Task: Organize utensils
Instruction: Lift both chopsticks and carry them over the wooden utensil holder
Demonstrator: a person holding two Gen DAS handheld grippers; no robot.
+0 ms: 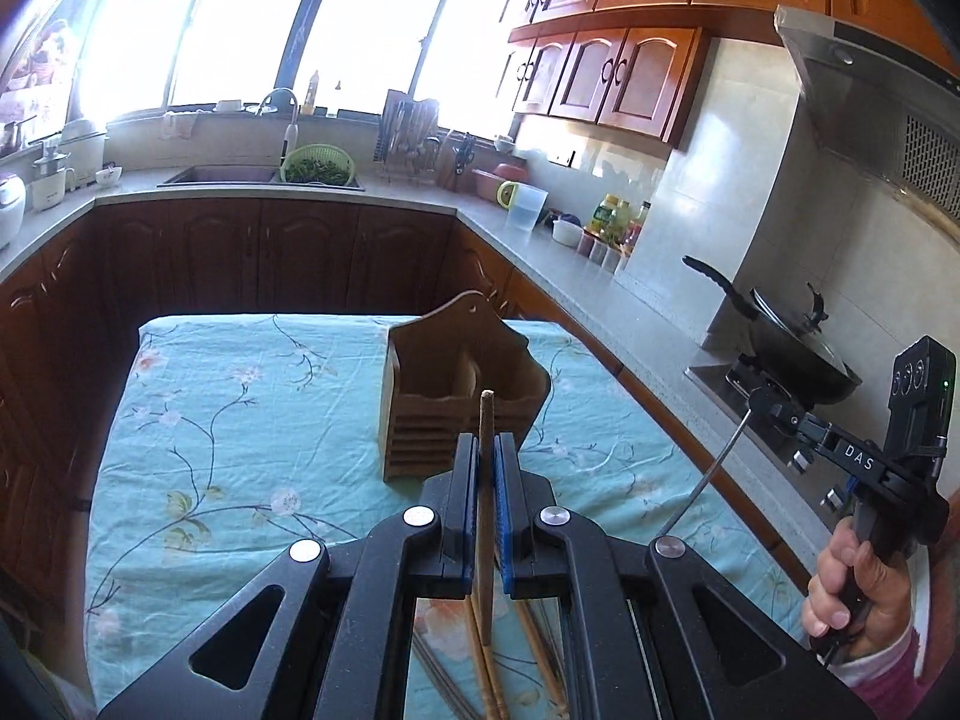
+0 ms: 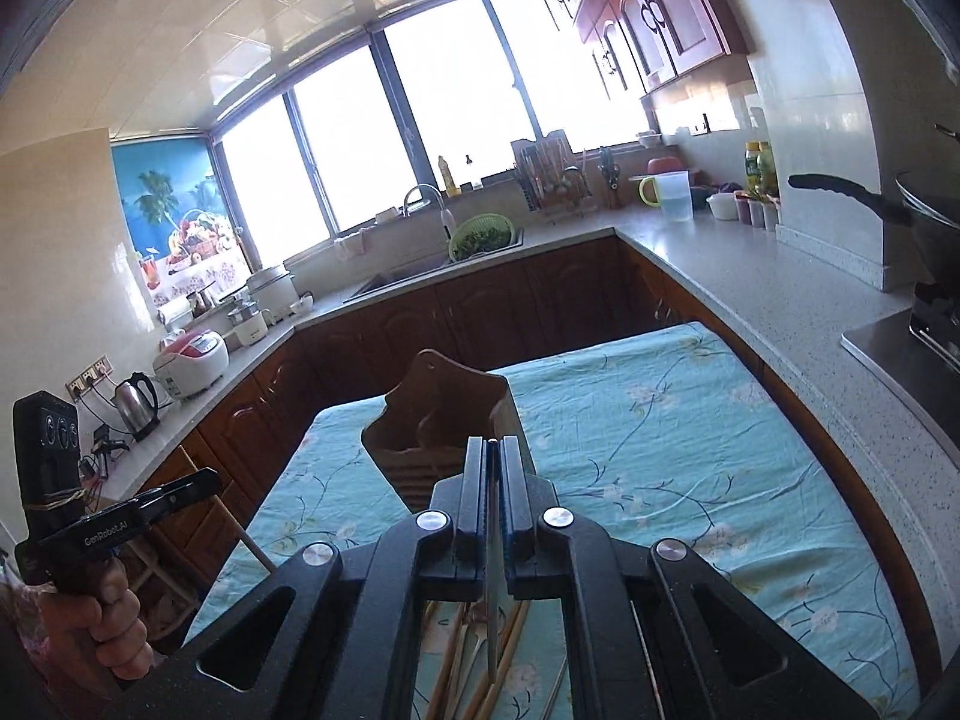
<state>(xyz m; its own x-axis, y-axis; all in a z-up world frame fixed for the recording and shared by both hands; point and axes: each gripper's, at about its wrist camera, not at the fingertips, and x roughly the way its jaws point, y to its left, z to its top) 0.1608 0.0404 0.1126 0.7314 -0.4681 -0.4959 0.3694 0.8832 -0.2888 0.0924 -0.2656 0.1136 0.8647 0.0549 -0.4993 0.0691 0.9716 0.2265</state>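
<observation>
A wooden utensil holder (image 1: 456,384) with two compartments stands on the table with the blue floral cloth (image 1: 240,420); it also shows in the right wrist view (image 2: 438,420). My left gripper (image 1: 487,450) is shut on a wooden chopstick (image 1: 485,480), held above the table just in front of the holder. My right gripper (image 2: 492,450) is shut on a thin metal utensil (image 2: 493,540), also in front of the holder. The right gripper (image 1: 762,402) and its metal utensil (image 1: 708,474) show at the right of the left wrist view. Several more chopsticks (image 2: 474,672) lie on the cloth under the grippers.
A grey counter (image 1: 570,276) wraps around the table, with a sink (image 1: 222,175), a green colander (image 1: 317,165), a jug (image 1: 527,207), bottles and a wok (image 1: 792,342) on the stove at right. Kettle (image 2: 137,405) and rice cooker (image 2: 192,360) stand at left.
</observation>
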